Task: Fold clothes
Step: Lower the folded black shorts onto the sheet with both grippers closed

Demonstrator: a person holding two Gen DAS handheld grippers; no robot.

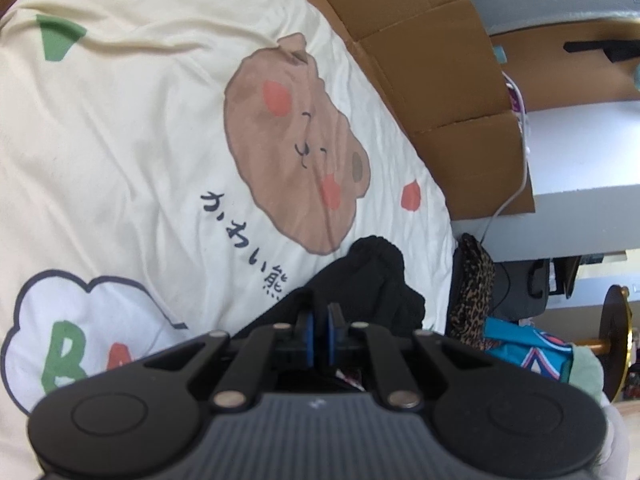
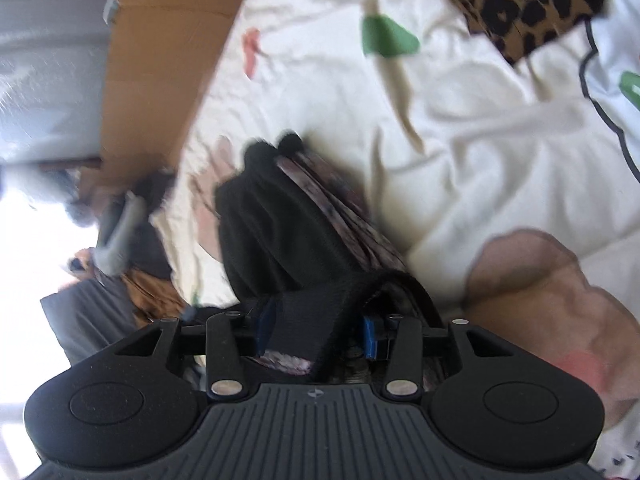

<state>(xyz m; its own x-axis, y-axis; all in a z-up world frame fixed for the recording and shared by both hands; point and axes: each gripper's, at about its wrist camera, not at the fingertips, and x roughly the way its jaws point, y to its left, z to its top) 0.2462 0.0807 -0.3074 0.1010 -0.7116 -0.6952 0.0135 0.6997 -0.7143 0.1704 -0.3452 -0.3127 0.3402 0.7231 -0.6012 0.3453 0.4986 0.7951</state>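
Both tongs clamp one black garment (image 2: 280, 232): left tongs (image 1: 320, 320) nearly closed, right tongs (image 2: 316, 328) wider, above a cream bear-print bedspread (image 1: 140, 140); cardboard (image 1: 440, 80) alongside.

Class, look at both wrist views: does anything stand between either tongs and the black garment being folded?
Nothing visible does. The left tongs are shut on the black garment, and the right tongs already have its black fabric between their blue pads, above the cream bear-print bedsheet.
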